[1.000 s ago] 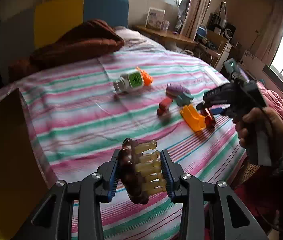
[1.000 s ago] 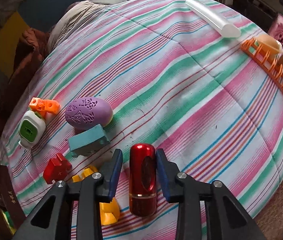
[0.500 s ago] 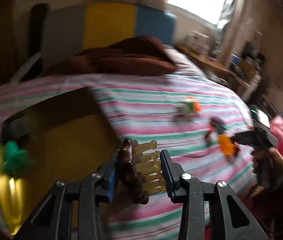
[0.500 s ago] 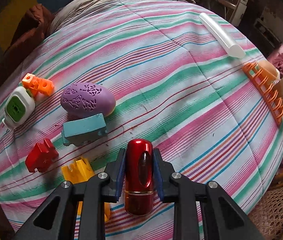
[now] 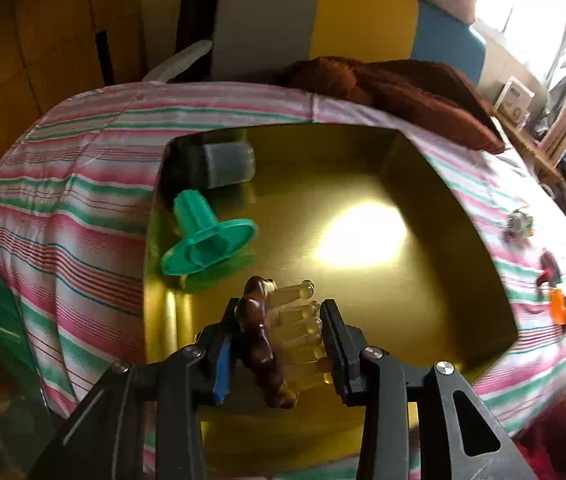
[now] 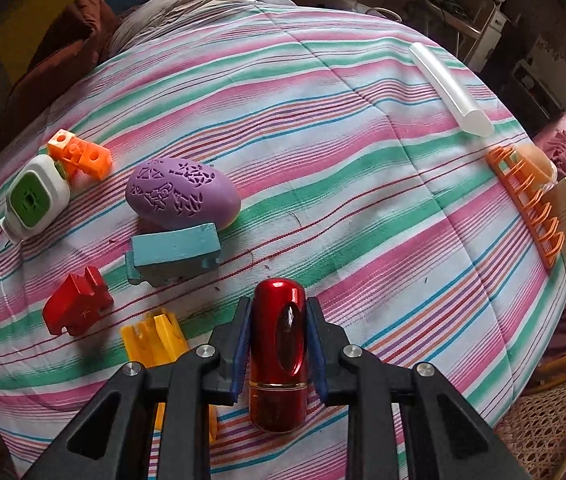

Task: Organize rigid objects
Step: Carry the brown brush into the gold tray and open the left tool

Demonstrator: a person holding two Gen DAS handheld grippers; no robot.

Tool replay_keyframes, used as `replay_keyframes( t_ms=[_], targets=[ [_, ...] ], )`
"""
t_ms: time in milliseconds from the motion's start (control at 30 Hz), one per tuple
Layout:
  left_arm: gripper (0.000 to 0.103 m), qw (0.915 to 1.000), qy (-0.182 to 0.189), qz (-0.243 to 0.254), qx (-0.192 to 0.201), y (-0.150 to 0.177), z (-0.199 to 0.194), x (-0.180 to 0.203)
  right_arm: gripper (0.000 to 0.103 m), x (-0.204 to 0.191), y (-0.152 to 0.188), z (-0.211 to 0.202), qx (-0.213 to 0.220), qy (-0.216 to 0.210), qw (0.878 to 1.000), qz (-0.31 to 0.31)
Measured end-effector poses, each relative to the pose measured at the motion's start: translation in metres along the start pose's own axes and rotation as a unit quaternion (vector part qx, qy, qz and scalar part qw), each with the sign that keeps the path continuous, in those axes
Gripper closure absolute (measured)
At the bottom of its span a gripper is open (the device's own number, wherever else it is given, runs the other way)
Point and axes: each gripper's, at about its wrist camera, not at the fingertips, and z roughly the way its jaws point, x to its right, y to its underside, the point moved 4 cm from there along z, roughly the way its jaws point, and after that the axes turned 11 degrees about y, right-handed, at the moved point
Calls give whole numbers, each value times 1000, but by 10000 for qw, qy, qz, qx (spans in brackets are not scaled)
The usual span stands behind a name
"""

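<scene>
My left fingers pinch the brown comb across its stiff spine, teeth sideways; light, it hangs over the gold tray. My right fingers clamp the red capsule mid-body: glossy, hard, likely slippery. It lies on the striped bed, beside the yellow block.

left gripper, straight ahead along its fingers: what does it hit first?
Most likely the bare gold floor of the tray. The left gripper, shut on the brown comb, points down into it, clear of the green funnel. Depth is uncertain.
</scene>
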Motion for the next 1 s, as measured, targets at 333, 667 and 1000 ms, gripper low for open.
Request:
replay_keyframes(
  t_ms=[333,667,1000],
  targets=[
    [63,9994,-336,-36,45,-24,32,-30,78,-7,2,0,42,41,10000,-73],
    [33,9990,-324,-69,307,-43,24,-35,78,-4,-1,1,41,24,9999,-91],
    [28,9953,-465,-113,840,-18,-23,-26,78,-4,1,-1,64,28,10000,-41]
  ],
)
